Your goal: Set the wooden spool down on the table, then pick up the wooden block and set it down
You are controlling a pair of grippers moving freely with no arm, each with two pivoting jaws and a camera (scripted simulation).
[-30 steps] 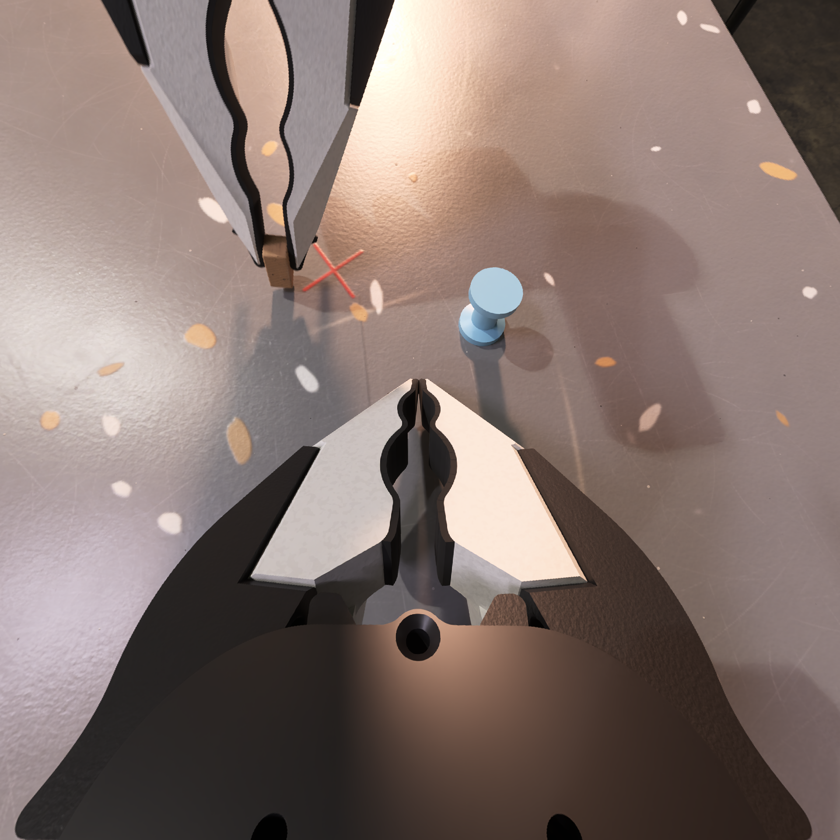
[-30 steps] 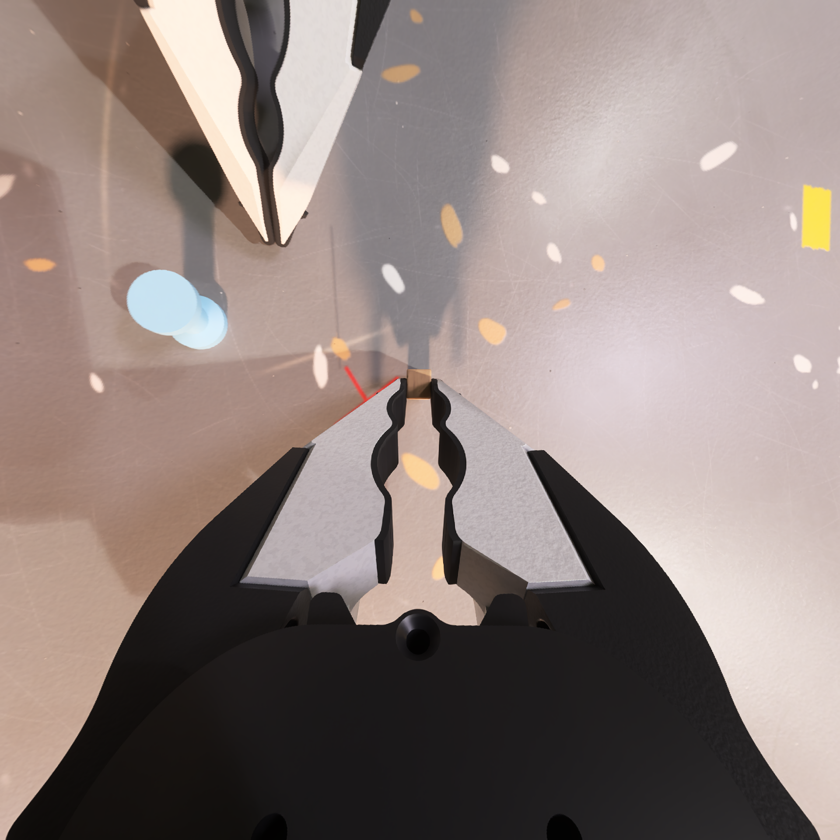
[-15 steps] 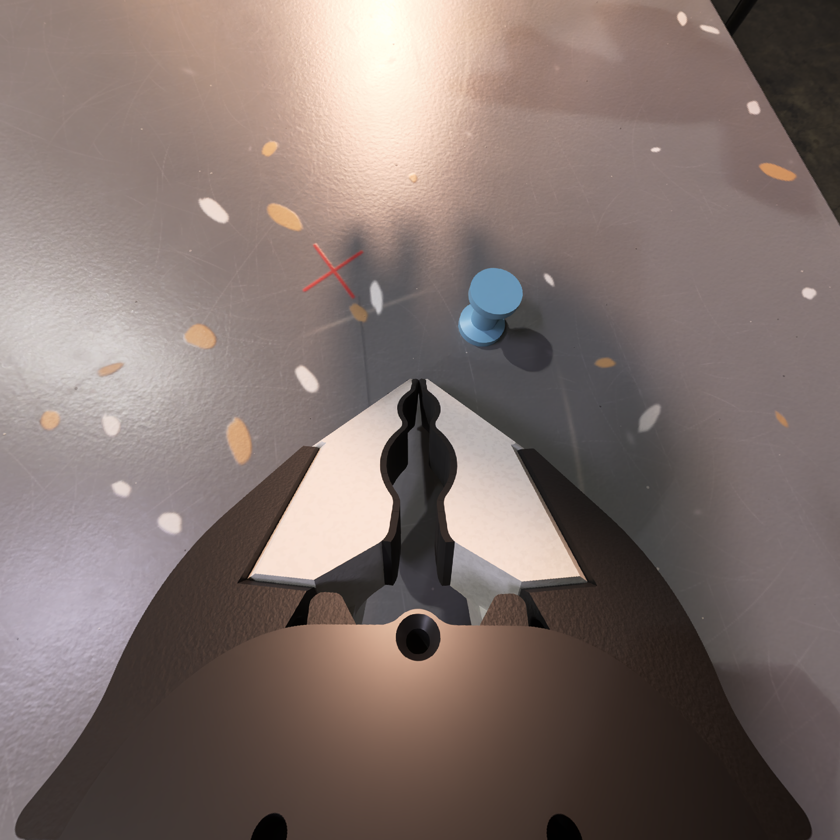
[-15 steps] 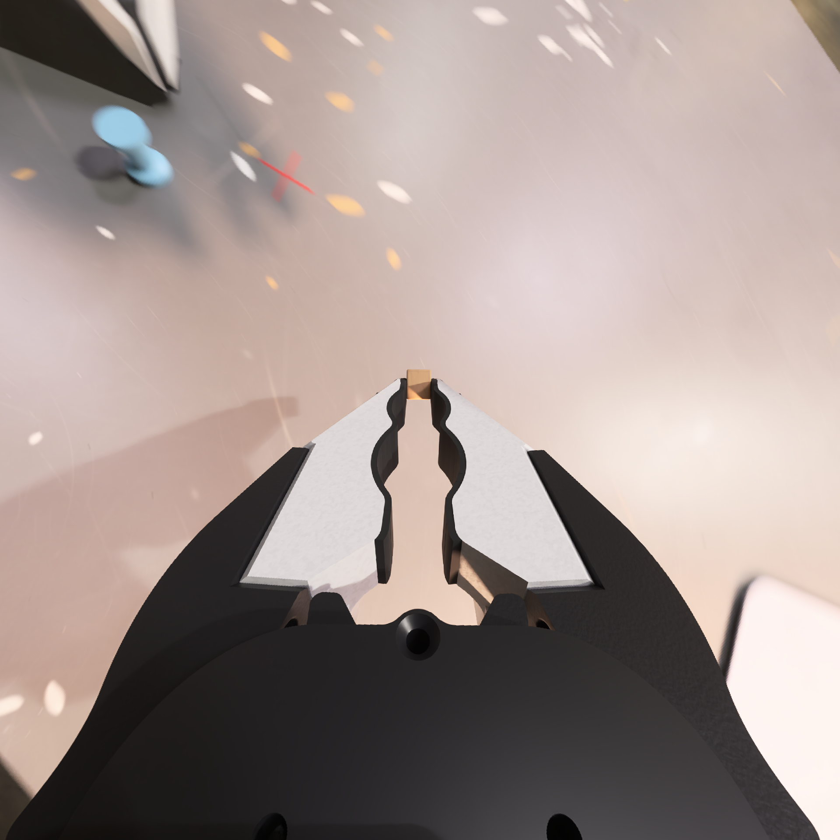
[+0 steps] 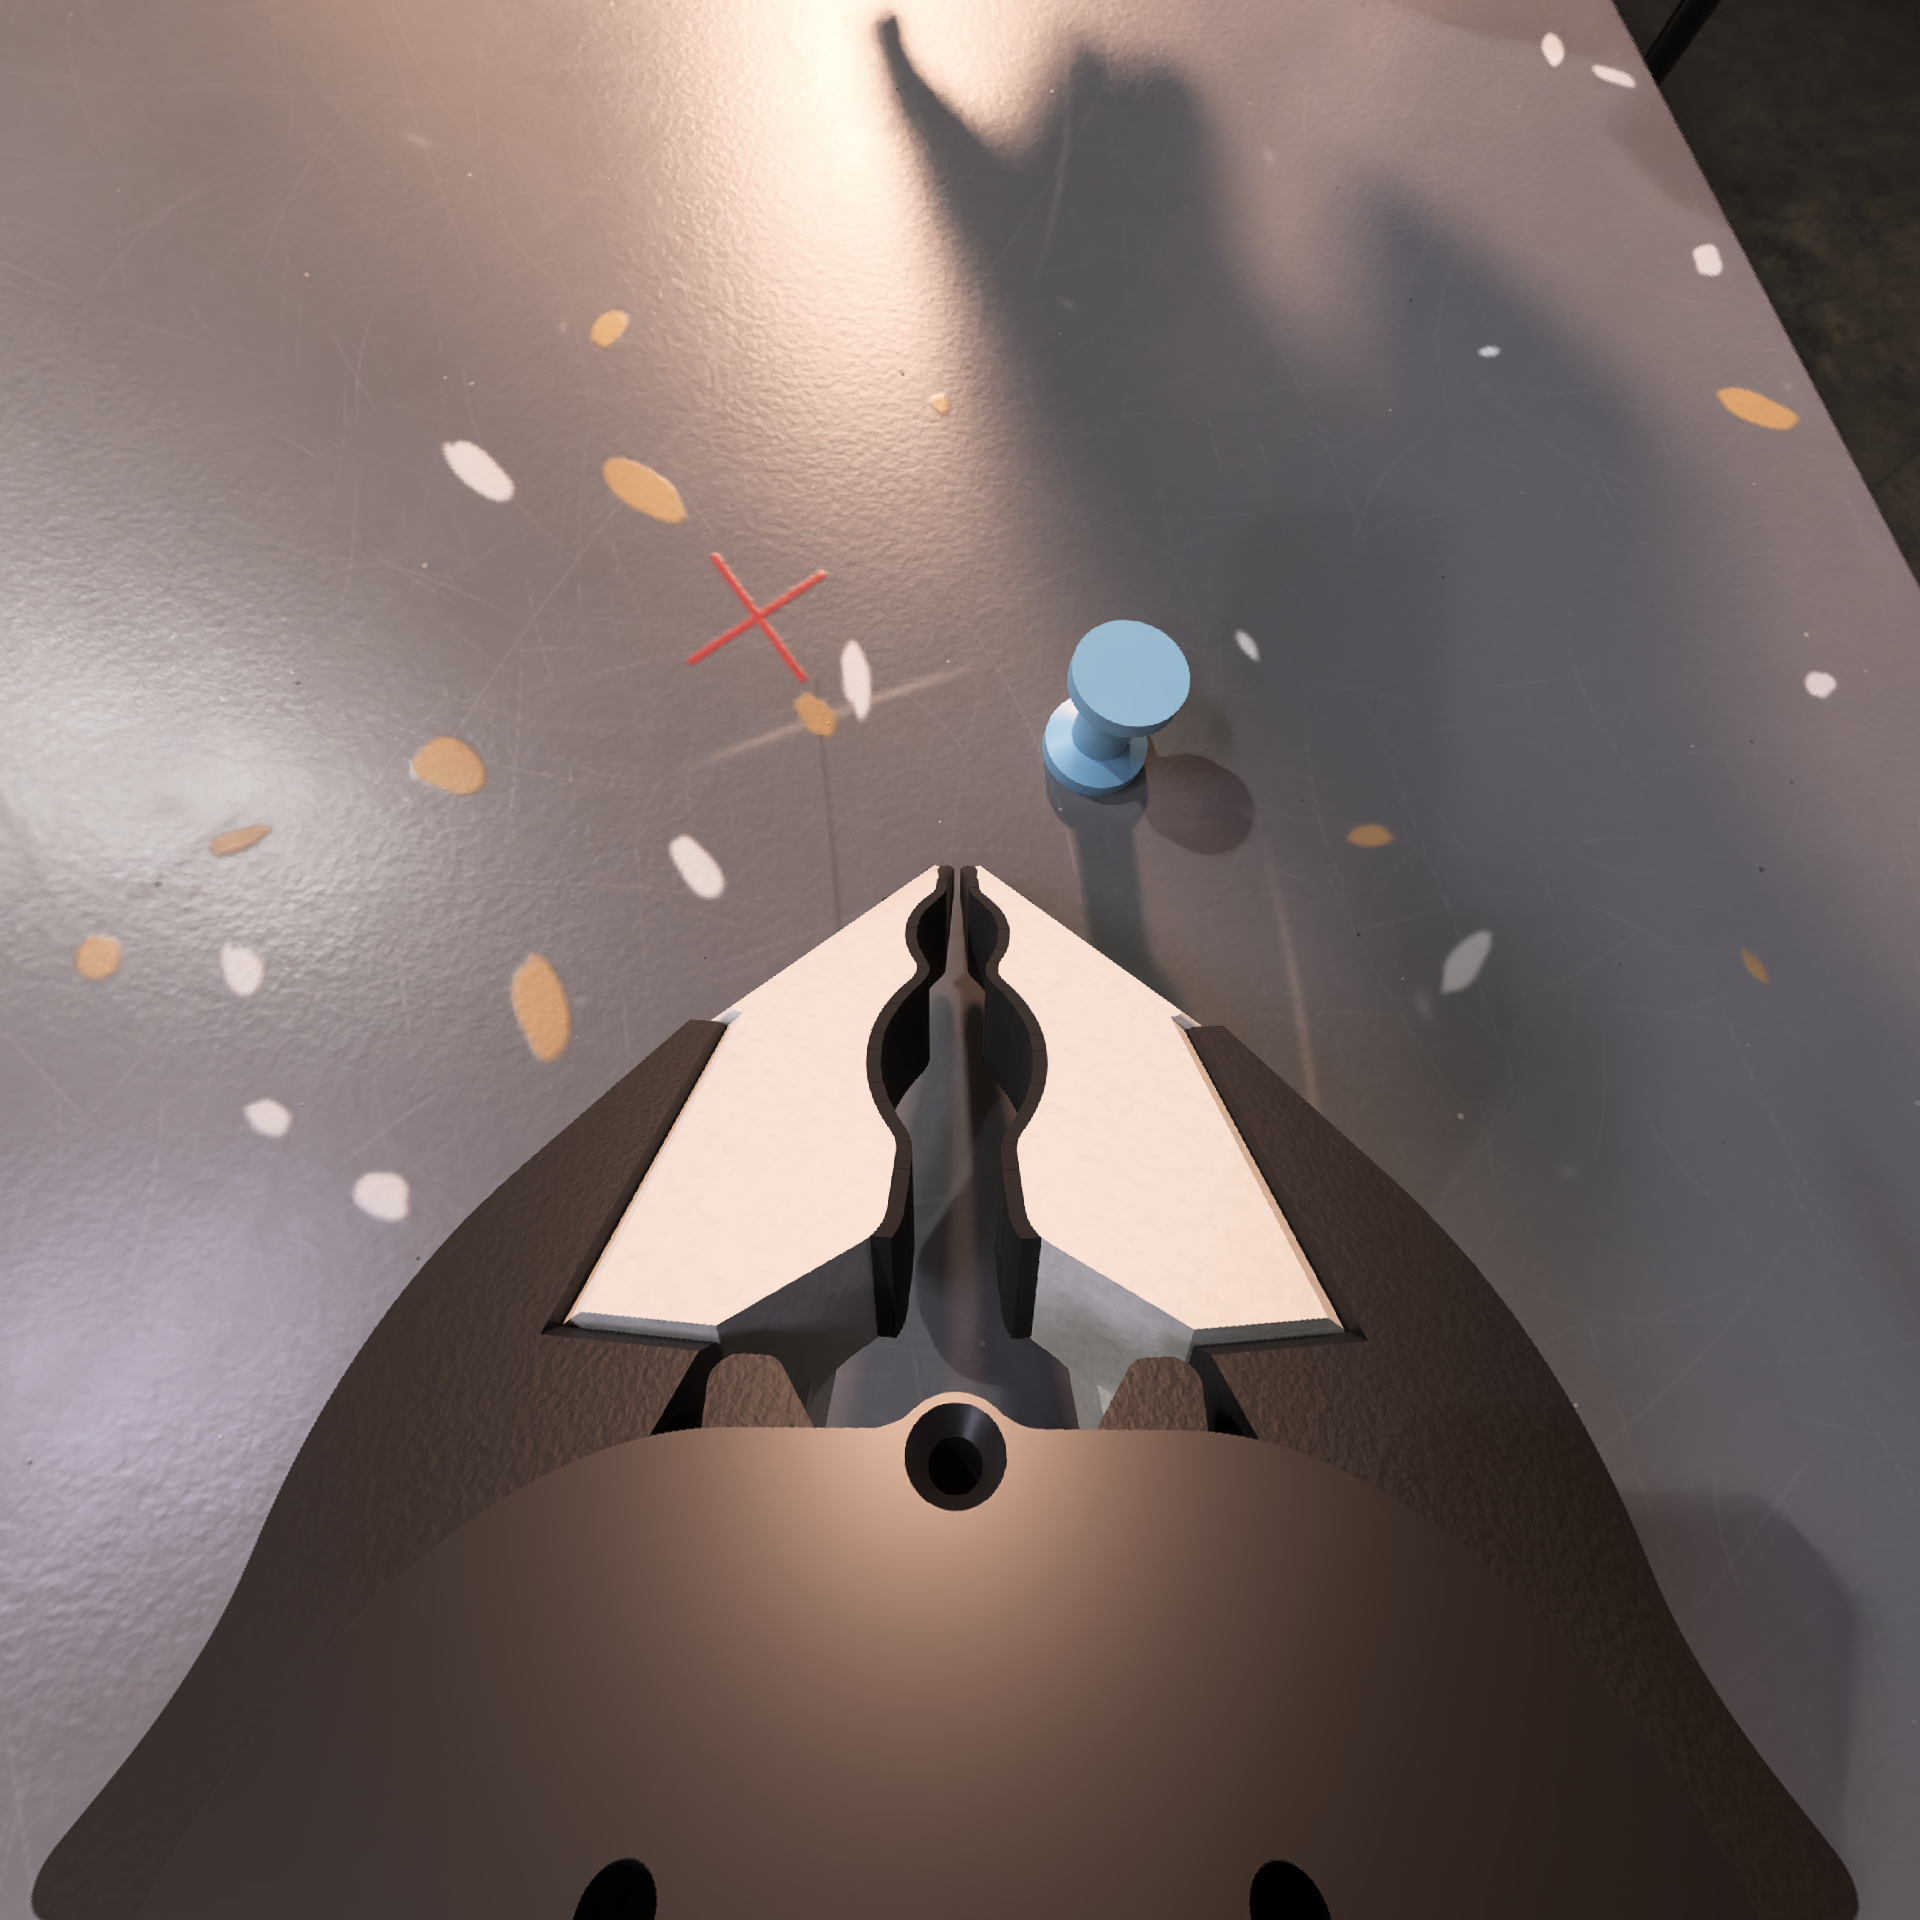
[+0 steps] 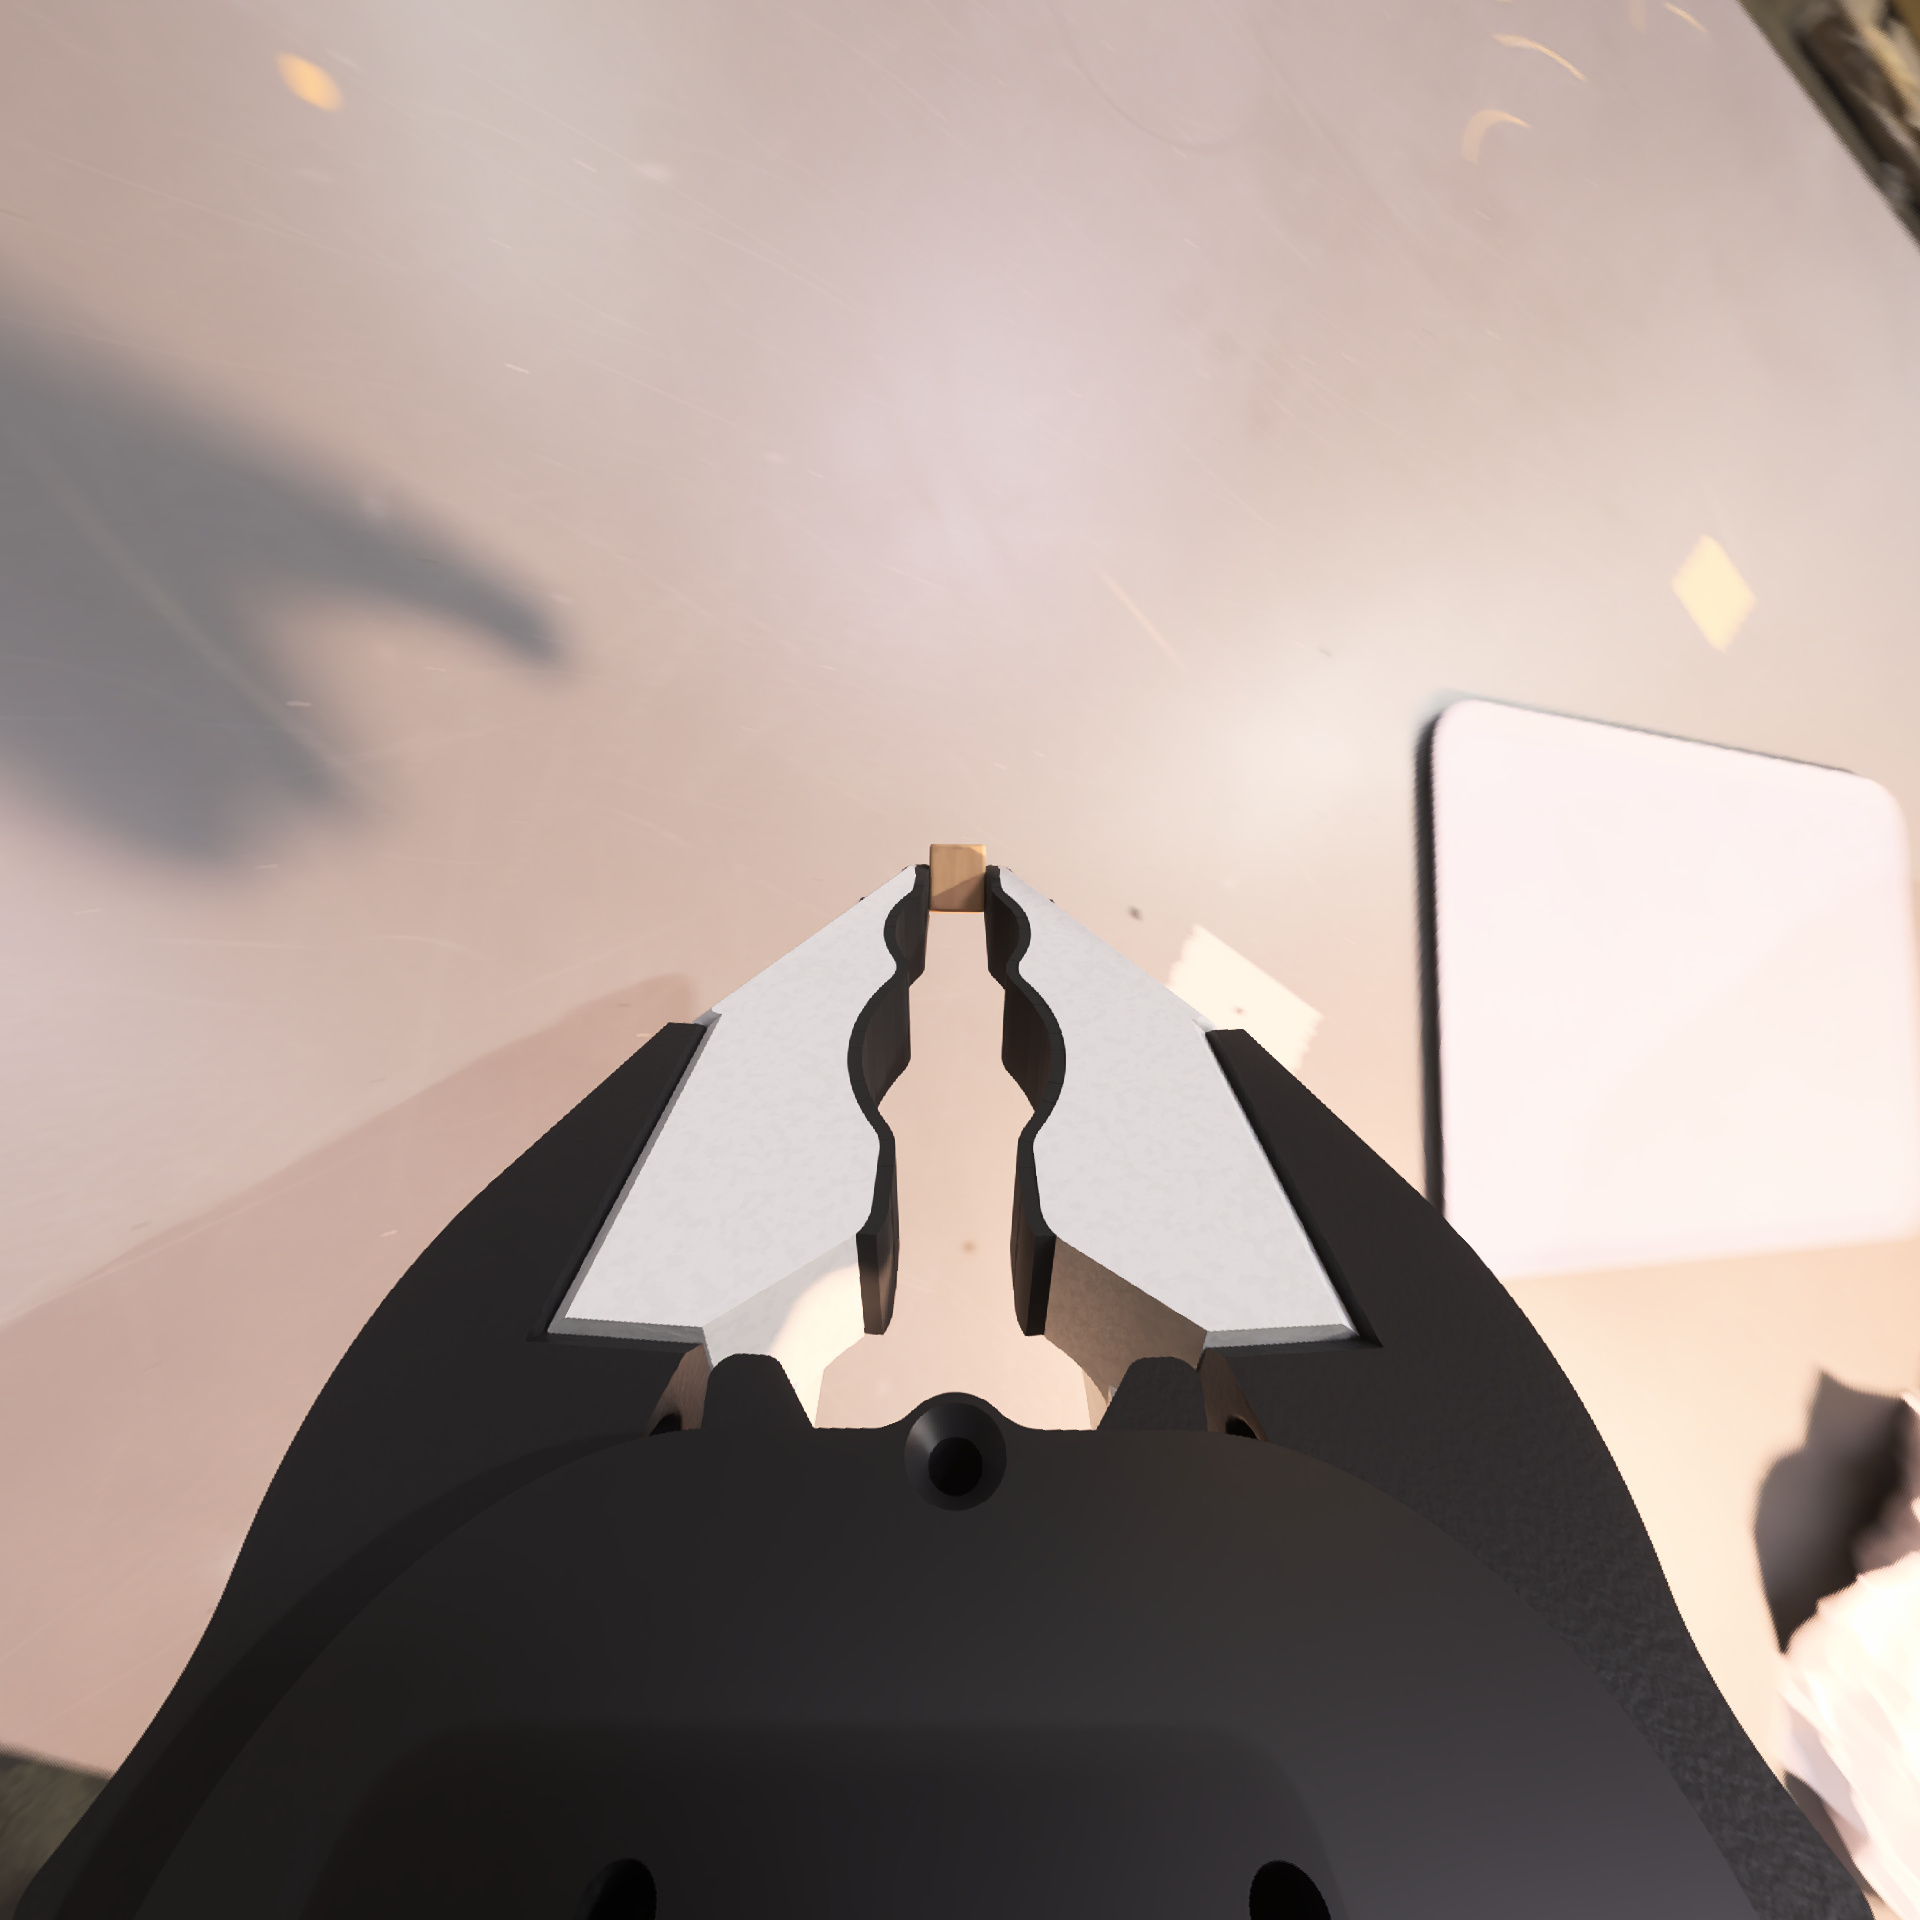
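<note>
A light blue spool (image 5: 1112, 712) stands upright on the grey speckled table (image 5: 312, 1039), just ahead and right of my left gripper (image 5: 956, 873), which is shut and empty. A red cross mark (image 5: 758, 620) lies on the table to the spool's left. My right gripper (image 6: 956, 883) is shut on a small wooden block (image 6: 956, 876), held at the fingertips above the table. The right gripper does not show in the left wrist view.
A white rounded mat (image 6: 1662, 997) lies on the table to the right in the right wrist view, with crumpled white material (image 6: 1849, 1621) at the lower right. The table's right edge (image 5: 1766, 312) runs along the left wrist view's far right.
My right gripper lifted the wooden block off the table beside the red cross and carried it away to the right, leaving the left wrist view. The left gripper and spool stayed still.
</note>
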